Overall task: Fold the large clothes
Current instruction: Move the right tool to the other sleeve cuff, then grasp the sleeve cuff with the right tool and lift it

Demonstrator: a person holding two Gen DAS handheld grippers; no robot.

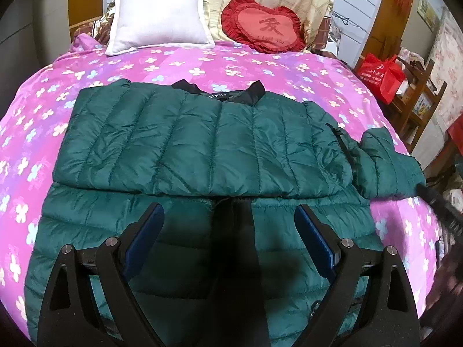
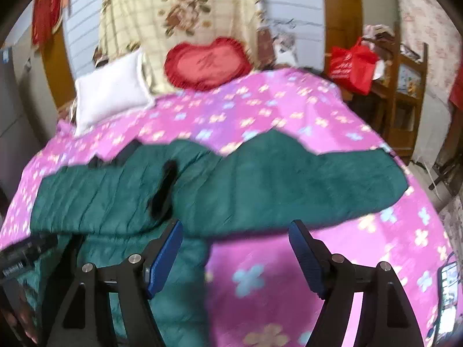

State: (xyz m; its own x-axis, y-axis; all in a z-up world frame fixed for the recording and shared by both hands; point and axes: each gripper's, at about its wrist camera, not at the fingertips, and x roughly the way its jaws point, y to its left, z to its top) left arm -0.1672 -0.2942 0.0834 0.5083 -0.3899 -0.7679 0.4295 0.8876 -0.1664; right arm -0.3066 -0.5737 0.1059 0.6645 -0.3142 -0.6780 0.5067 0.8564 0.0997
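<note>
Both claws apart and empty: left gripper [image 1: 228, 219] over jacket [image 1: 202, 138] centre frame, right gripper [image 2: 235, 240] lower centre, likely lining up on the loose sleeve [image 2: 318, 173].

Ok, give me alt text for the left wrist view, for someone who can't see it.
A dark green puffer jacket lies part-folded on a pink flowered bedspread, the open left gripper just above it holding nothing. A white pillow and a red heart cushion sit behind.

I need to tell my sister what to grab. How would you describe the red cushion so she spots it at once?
Start at the bed with the pink flowered cover. At its head, right of the plain white pillow, leans the red cushion. Only it is heart-shaped and frilled, with a Chinese character on its face.
</note>
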